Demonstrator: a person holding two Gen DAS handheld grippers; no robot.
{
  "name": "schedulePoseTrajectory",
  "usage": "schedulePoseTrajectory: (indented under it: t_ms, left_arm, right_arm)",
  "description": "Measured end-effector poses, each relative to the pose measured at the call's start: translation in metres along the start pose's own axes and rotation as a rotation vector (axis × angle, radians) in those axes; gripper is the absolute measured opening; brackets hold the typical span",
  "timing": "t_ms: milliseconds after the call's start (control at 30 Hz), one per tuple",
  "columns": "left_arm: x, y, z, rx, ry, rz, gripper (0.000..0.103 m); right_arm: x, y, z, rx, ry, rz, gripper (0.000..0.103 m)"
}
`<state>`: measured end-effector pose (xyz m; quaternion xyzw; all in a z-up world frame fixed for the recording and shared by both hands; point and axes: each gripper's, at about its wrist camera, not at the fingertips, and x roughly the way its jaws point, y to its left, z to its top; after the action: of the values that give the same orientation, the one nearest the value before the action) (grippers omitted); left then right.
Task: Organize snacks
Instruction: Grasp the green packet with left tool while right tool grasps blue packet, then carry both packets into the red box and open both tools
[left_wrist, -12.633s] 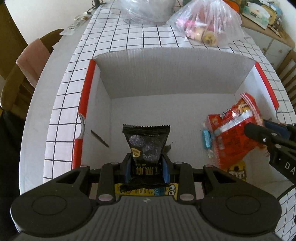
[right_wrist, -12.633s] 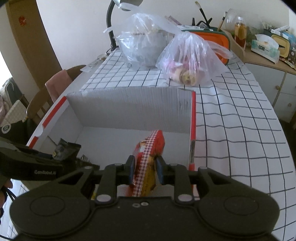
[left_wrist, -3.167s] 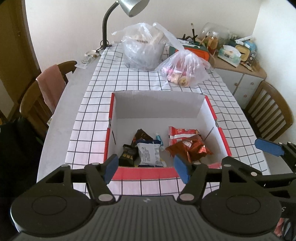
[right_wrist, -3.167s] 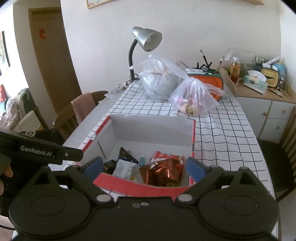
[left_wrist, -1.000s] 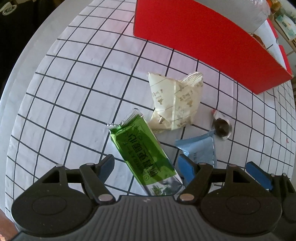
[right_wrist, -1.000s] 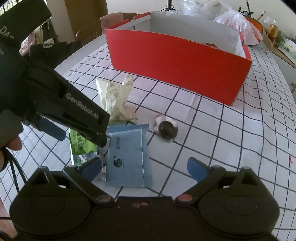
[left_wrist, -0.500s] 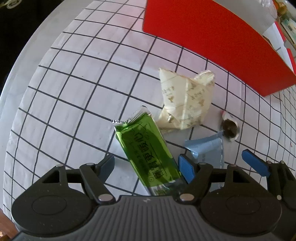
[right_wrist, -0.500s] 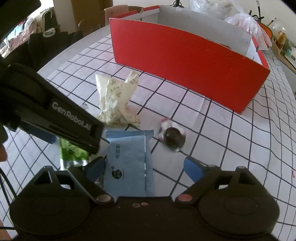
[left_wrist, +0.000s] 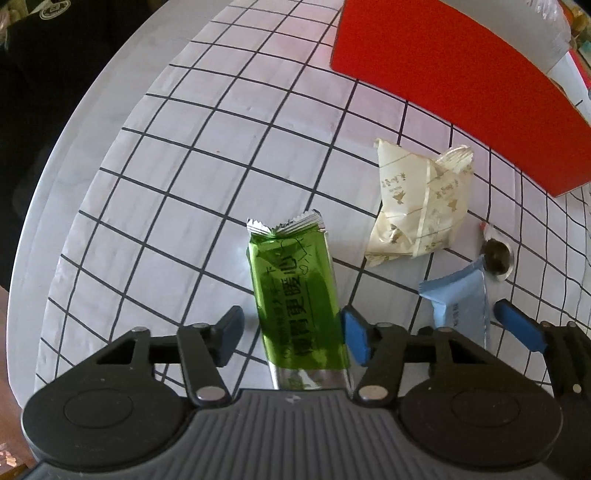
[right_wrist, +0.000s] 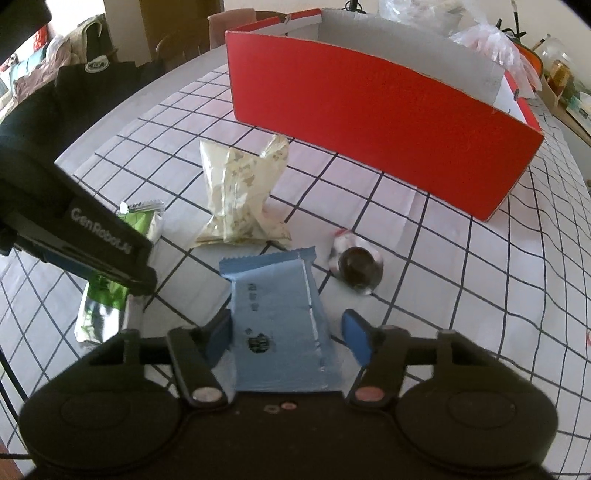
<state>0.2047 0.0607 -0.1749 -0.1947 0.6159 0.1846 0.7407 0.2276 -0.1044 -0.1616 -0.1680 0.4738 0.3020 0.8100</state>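
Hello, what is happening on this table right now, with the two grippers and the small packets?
A person is sorting snacks with a gripper in each hand. The left gripper is closing around a green packet lying on the checked tablecloth; the right gripper is closing around a blue packet. Neither packet looks lifted or firmly pinched yet. A cream packet and a small round snack lie loose nearby, in front of the red box.
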Motion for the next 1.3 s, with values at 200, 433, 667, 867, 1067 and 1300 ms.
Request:
schedulePoseTrajectory:
  t_ms: [200, 433, 667, 867, 1067, 1300]
  left_arm:
    - [-0.003, 0.019, -0.003, -0.010, -0.004, -0.028, 0.043]
    - [-0.012, 0.028, -0.007, -0.018, -0.006, -0.049, 0.043]
    - [-0.034, 0.041, -0.013, -0.005, -0.048, -0.083, 0.043]
    - [-0.063, 0.041, -0.019, 0.039, -0.121, -0.113, 0.043]
    - [-0.100, 0.038, -0.021, 0.108, -0.214, -0.153, 0.043]
    - [-0.135, 0.030, -0.017, 0.176, -0.299, -0.171, 0.043]
  right_arm:
    - [-0.006, 0.000, -0.001, 0.019, -0.018, -0.015, 0.047]
    - [-0.028, -0.002, -0.004, 0.084, -0.062, -0.021, 0.047]
    - [-0.062, -0.004, -0.004, 0.157, -0.127, -0.032, 0.047]
    - [-0.092, -0.003, -0.004, 0.212, -0.179, -0.051, 0.047]
    - [-0.124, -0.001, -0.001, 0.236, -0.243, -0.086, 0.047]
    - [-0.154, 0.001, 0.009, 0.244, -0.310, -0.106, 0.047]
